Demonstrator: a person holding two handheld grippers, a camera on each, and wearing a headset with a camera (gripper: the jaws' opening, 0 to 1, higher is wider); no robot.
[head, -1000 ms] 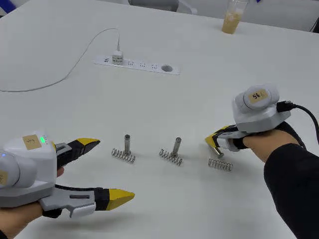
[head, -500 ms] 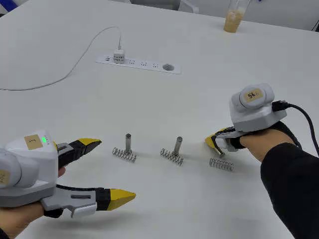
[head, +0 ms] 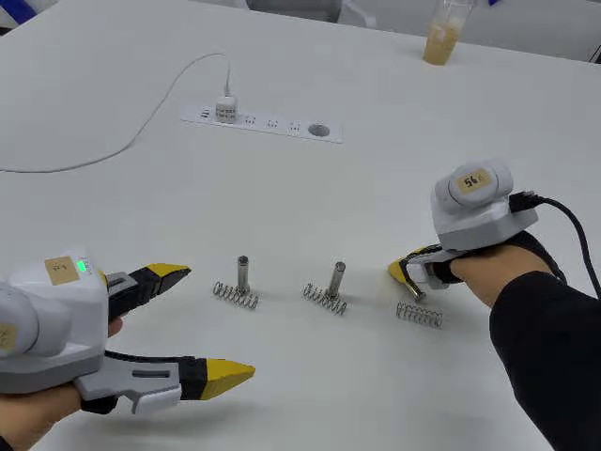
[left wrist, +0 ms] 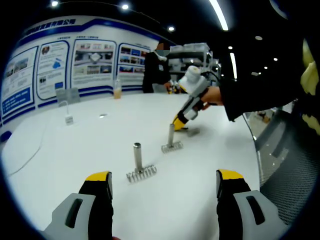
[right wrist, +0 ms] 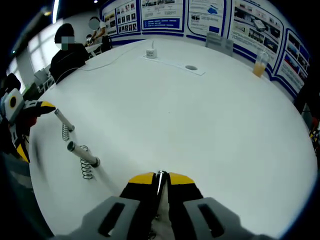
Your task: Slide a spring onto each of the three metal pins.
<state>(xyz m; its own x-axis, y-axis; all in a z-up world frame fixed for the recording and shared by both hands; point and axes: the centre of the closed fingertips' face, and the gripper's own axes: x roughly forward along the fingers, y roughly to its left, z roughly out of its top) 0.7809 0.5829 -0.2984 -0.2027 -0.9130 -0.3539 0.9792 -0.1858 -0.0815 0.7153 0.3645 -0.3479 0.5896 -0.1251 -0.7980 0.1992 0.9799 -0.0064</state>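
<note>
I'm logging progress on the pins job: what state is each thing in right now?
Left gripper: open, empty.
Right gripper: shut on the right pin.
Left pin: standing, bare.
Middle pin: standing, bare.
Left spring, middle spring, right spring: lying loose, on no pin.
Power strip: one plug in.
Cup: partly full.

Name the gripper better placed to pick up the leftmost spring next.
Left. The left gripper is open and sits nearest that spring. The right gripper is shut on a pin at the far end of the row.
</note>
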